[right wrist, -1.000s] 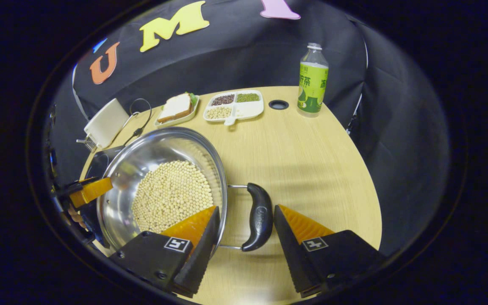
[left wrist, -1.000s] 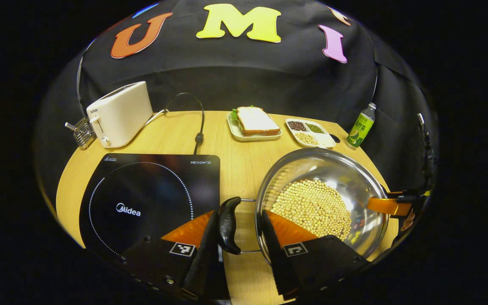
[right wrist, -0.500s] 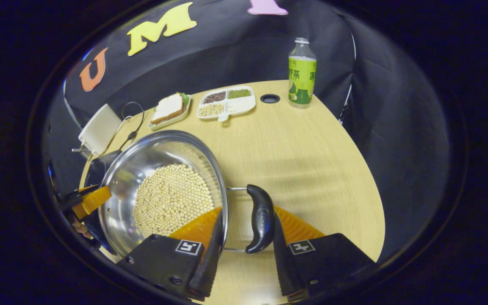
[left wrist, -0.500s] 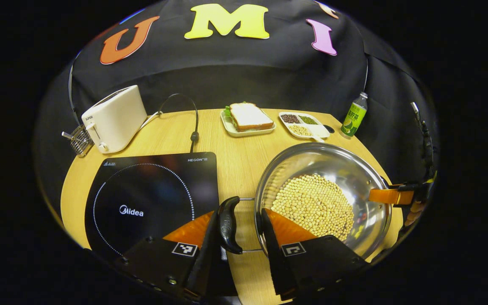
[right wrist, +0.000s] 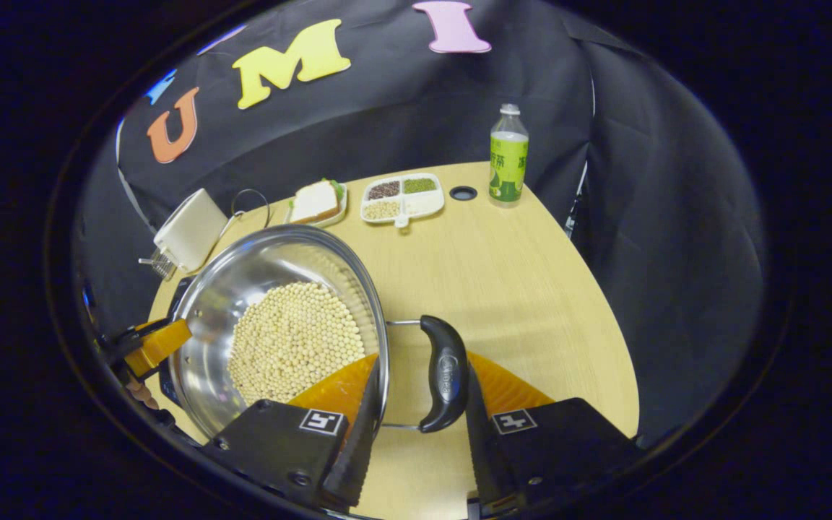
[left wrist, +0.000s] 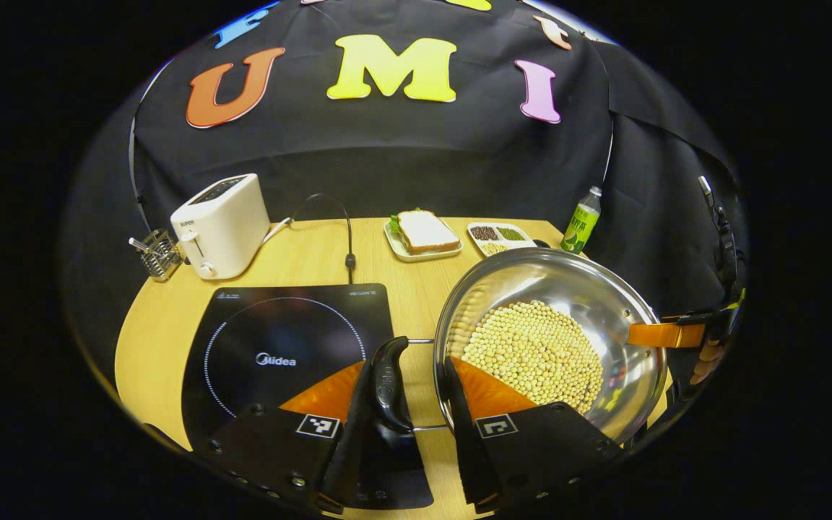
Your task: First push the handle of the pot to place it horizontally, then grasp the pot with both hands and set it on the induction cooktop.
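1. Cooktop (left wrist: 271,339) sits on the bench (left wrist: 163,318) to your left, just beside the pot (left wrist: 589,289).
2. L gripper (left wrist: 401,393) is clenched on the pot's left handle (left wrist: 389,375).
3. Pot of beans (left wrist: 535,354) hangs between both grippers, handles lying across L-R, and looks lifted.
4. R gripper (right wrist: 416,393) is clenched on the right handle (right wrist: 445,372).
5. Next move, I'd judge: carry leftward, L gripper leading, keep level.
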`<state>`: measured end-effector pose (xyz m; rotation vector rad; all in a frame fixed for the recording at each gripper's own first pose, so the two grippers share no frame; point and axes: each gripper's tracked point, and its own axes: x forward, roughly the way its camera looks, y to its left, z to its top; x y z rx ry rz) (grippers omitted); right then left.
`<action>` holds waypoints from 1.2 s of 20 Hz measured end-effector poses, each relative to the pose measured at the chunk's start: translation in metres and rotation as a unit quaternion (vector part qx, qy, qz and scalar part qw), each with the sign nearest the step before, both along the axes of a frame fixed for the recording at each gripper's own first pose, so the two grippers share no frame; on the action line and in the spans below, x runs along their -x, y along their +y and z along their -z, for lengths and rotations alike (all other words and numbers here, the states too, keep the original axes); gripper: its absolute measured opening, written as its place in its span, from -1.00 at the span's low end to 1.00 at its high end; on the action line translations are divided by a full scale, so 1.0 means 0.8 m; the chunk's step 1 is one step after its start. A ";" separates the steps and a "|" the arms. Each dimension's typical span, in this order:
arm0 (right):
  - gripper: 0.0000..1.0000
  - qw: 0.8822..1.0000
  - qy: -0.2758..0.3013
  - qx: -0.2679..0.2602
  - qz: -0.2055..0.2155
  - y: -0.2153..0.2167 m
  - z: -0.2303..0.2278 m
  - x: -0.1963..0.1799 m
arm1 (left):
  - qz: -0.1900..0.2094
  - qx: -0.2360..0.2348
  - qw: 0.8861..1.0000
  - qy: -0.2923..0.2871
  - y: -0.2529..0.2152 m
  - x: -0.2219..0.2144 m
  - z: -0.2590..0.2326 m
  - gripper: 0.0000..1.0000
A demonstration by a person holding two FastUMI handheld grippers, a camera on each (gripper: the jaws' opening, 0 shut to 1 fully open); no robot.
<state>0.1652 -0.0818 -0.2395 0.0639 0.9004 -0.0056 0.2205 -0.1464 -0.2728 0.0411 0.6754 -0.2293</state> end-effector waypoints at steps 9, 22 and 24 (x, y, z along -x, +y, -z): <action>0.19 0.998 -0.025 0.012 -0.047 0.144 -0.051 0.005 | -0.034 0.008 0.999 -0.039 0.027 0.010 -0.027 0.07; 0.21 0.994 -0.020 0.006 -0.110 0.338 0.031 -0.074 | -0.119 -0.015 0.993 -0.021 0.013 0.037 -0.028 0.07; 0.19 0.994 -0.021 0.003 -0.109 0.346 0.041 -0.082 | -0.121 -0.008 0.992 -0.021 0.012 0.037 -0.027 0.07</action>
